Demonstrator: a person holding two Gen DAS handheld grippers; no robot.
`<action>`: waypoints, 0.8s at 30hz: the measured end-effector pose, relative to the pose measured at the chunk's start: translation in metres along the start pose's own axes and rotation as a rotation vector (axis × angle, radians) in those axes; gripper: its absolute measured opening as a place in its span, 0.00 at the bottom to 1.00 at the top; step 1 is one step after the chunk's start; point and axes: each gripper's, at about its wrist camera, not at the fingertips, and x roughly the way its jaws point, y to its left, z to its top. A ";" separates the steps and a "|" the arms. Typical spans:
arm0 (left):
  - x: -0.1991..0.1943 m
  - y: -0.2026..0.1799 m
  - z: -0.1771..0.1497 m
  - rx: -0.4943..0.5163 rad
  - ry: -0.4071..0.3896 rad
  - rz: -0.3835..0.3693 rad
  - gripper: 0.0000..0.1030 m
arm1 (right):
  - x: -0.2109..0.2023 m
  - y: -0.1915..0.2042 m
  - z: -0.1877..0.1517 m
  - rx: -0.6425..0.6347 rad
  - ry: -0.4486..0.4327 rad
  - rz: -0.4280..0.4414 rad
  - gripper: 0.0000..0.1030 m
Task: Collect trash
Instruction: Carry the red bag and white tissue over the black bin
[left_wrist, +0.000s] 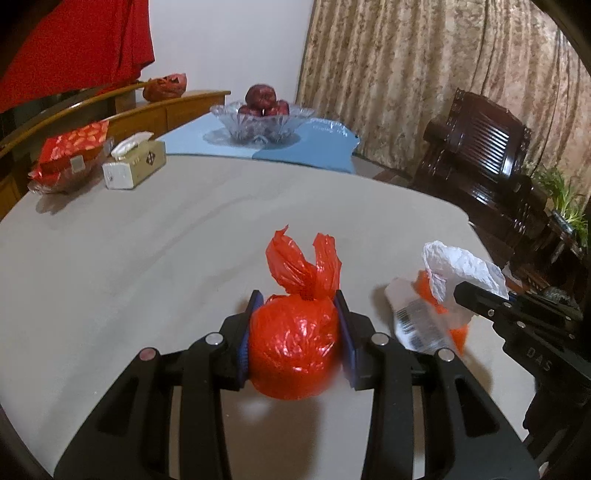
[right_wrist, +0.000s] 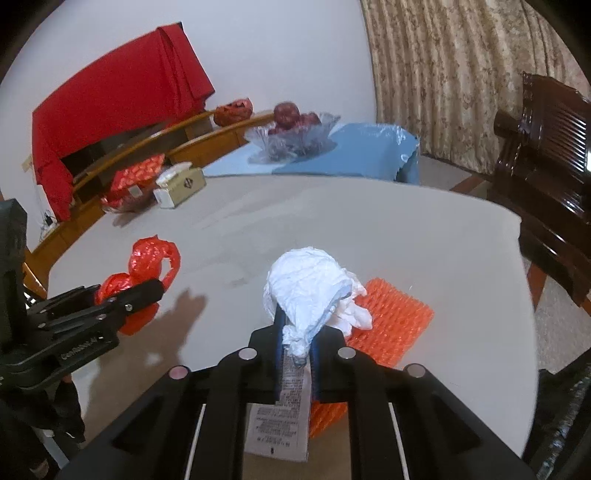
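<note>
Across the pale round table (left_wrist: 147, 258), we squeeze the knotted red plastic bag (left_wrist: 295, 347) by its bulk in our left gripper (left_wrist: 297, 339); our right gripper (right_wrist: 295, 350) pinches the crumpled white wrapper (right_wrist: 310, 291), raised over the orange foam net (right_wrist: 391, 317), both probably ready for binning.
</note>
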 end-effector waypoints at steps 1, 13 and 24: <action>-0.007 -0.003 0.001 0.002 -0.010 0.000 0.35 | -0.007 0.002 0.001 -0.001 -0.013 -0.001 0.11; -0.068 -0.043 -0.004 0.017 -0.076 -0.052 0.35 | -0.095 0.000 -0.005 0.033 -0.120 -0.024 0.11; -0.110 -0.084 -0.020 0.063 -0.114 -0.101 0.36 | -0.152 -0.003 -0.022 0.040 -0.155 -0.071 0.11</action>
